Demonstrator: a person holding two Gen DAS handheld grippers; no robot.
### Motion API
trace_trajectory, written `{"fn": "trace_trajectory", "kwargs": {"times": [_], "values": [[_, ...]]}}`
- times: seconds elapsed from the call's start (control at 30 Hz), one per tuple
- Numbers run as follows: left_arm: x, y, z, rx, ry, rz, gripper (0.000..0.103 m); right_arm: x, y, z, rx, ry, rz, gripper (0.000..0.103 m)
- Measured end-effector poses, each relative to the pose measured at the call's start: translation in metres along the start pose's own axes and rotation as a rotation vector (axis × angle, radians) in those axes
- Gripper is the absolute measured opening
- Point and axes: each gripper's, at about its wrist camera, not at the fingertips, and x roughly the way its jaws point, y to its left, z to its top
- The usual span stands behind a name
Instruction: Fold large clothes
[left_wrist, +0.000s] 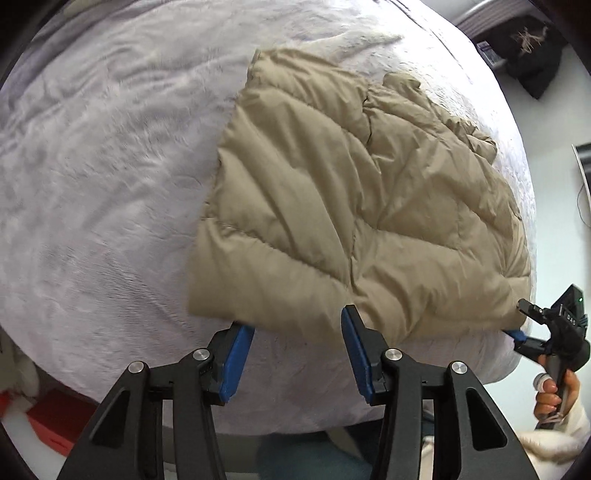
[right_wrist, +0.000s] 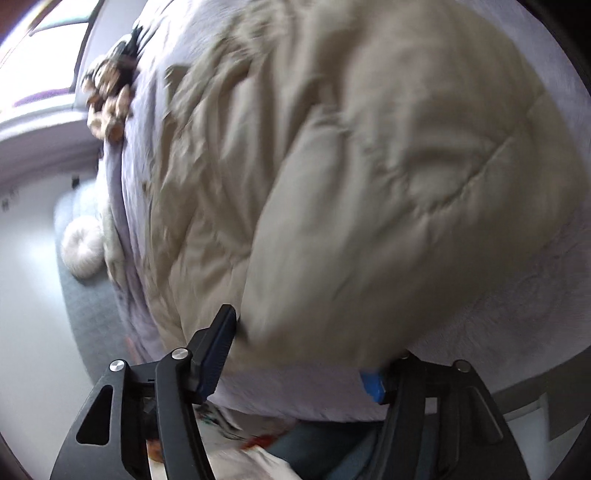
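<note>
A beige quilted puffer jacket lies folded on a bed with a pale lilac fuzzy cover. My left gripper is open at the jacket's near hem; its blue pads flank the hem without pressing on it. At the jacket's near right corner a hand holds my right gripper, its jaws spread around the corner. In the blurred right wrist view the jacket fills the frame. There the right gripper is open wide, and the jacket's edge bulges between its fingers and covers part of the right one.
The bed's near edge runs just behind my fingers, with floor below. A red box sits low on the left. A brown plush toy lies at the bed's far side, a white round cushion on the floor.
</note>
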Motion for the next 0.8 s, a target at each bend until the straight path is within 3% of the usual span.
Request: {"fn": "trace_trajectory", "kwargs": {"times": [0.13, 0.2, 0.23, 0.27, 0.3, 0.37, 0.57, 0.67, 0.7, 0.73, 0.8], "values": [[-0.026, 0.006, 0.001, 0.002, -0.048, 0.016, 0.051, 0.007, 0.038, -0.032, -0.146, 0.030, -0.082, 0.068], [-0.037, 0.010, 0.003, -0.007, -0.079, 0.009, 0.051, 0.006, 0.039, -0.044, -0.218, 0.054, -0.114, 0.068], [-0.042, 0.012, 0.004, -0.010, -0.089, 0.006, 0.057, 0.008, 0.048, -0.047, -0.243, 0.070, -0.112, 0.068], [-0.047, 0.015, 0.006, -0.011, -0.105, 0.007, 0.079, 0.013, 0.063, -0.048, -0.261, 0.087, -0.094, 0.068], [-0.048, 0.010, 0.010, -0.009, -0.125, 0.011, 0.085, 0.007, 0.066, -0.054, -0.273, 0.096, -0.086, 0.069], [-0.049, 0.003, 0.017, 0.015, -0.158, 0.026, 0.086, 0.013, 0.075, -0.056, -0.296, 0.100, -0.086, 0.069], [-0.030, -0.004, 0.032, 0.031, -0.127, 0.046, 0.086, 0.054, 0.130, -0.052, -0.358, 0.086, -0.135, 0.070], [-0.024, -0.006, 0.036, 0.029, -0.131, 0.058, 0.086, 0.051, 0.131, -0.055, -0.374, 0.064, -0.174, 0.078], [-0.022, -0.006, 0.037, 0.031, -0.129, 0.059, 0.088, 0.050, 0.134, -0.056, -0.378, 0.053, -0.182, 0.082], [-0.021, -0.006, 0.038, 0.033, -0.124, 0.061, 0.101, 0.050, 0.137, -0.057, -0.382, 0.038, -0.195, 0.082], [-0.021, -0.007, 0.039, 0.046, -0.128, 0.065, 0.103, 0.049, 0.140, -0.058, -0.393, 0.014, -0.229, 0.086]]}}
